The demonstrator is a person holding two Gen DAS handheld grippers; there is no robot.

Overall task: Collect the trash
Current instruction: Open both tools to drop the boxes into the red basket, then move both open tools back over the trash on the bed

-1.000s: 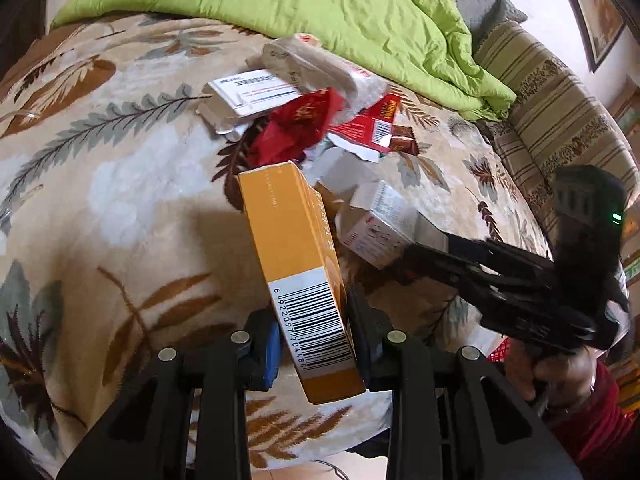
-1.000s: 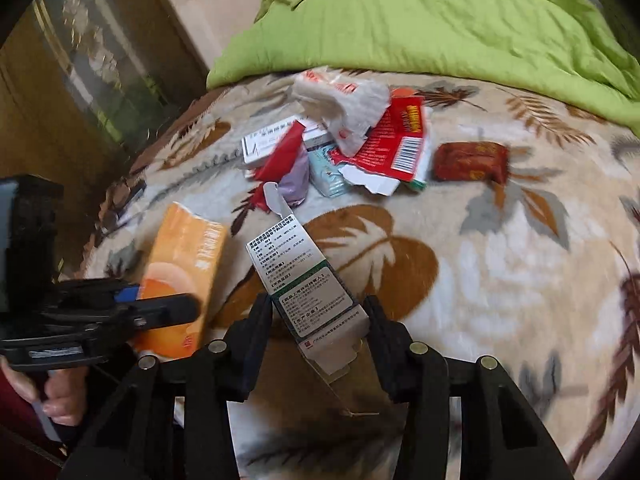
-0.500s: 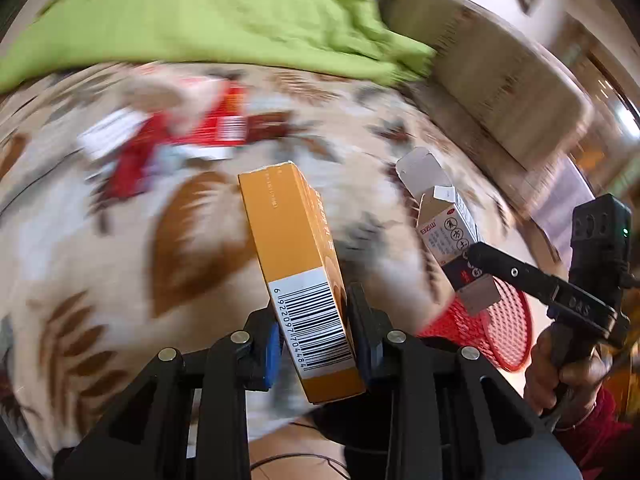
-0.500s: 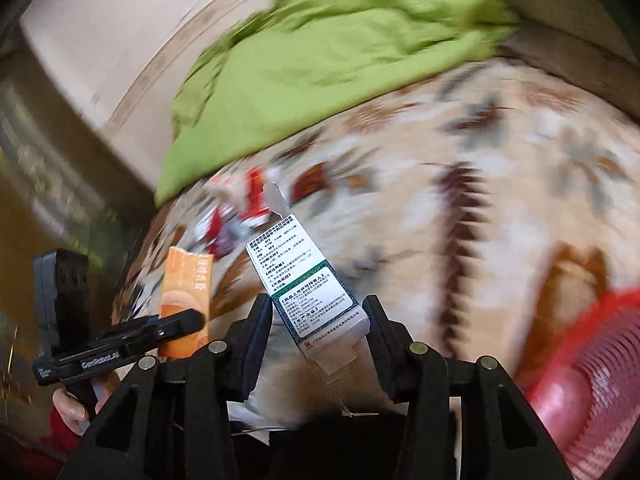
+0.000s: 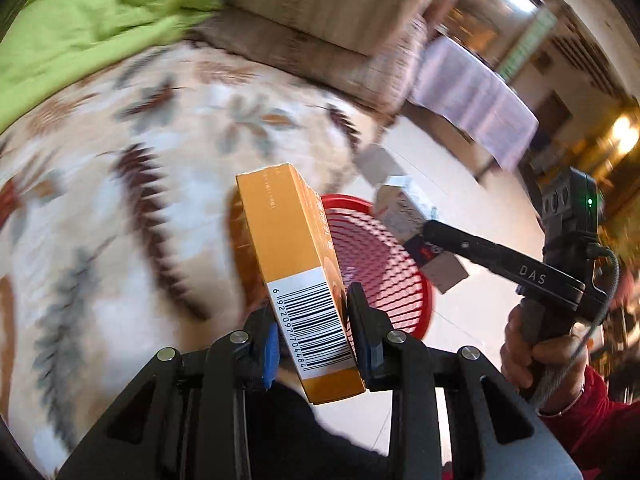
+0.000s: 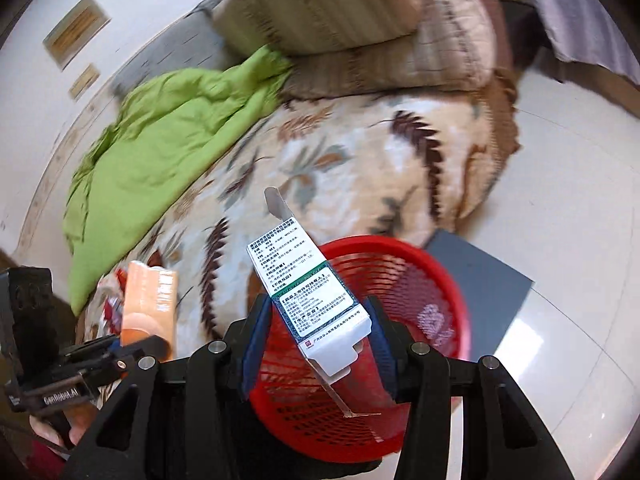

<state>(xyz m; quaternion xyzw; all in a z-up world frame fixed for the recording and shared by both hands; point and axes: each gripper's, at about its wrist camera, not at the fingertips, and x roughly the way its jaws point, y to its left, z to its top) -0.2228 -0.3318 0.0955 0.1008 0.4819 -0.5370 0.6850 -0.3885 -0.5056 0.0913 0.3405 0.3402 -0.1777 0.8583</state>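
Trash boxes now swing from bed to red basket [image 6: 436,280]: left claw [image 5: 312,336] clamps orange box [image 5: 288,248], right claw [image 6: 316,336] clamps white medicine box [image 6: 304,284], drop next.

The orange box [image 5: 296,264] clamped in the left claw [image 5: 316,344] carries a barcode numbered 6 922097 704484. The right claw's [image 6: 316,344] arm reads "DAS"; the left tool's side reads "GenRobot.AI". The white box [image 6: 308,300] between the right claw's fingers bears small Chinese print, too fine to read.

Bright daylight fills both fisheye views, with glare on the floor [image 6: 568,248] beside the red basket [image 6: 404,280]. The bed cover [image 5: 120,184] smears with motion blur; edges curve and darken.
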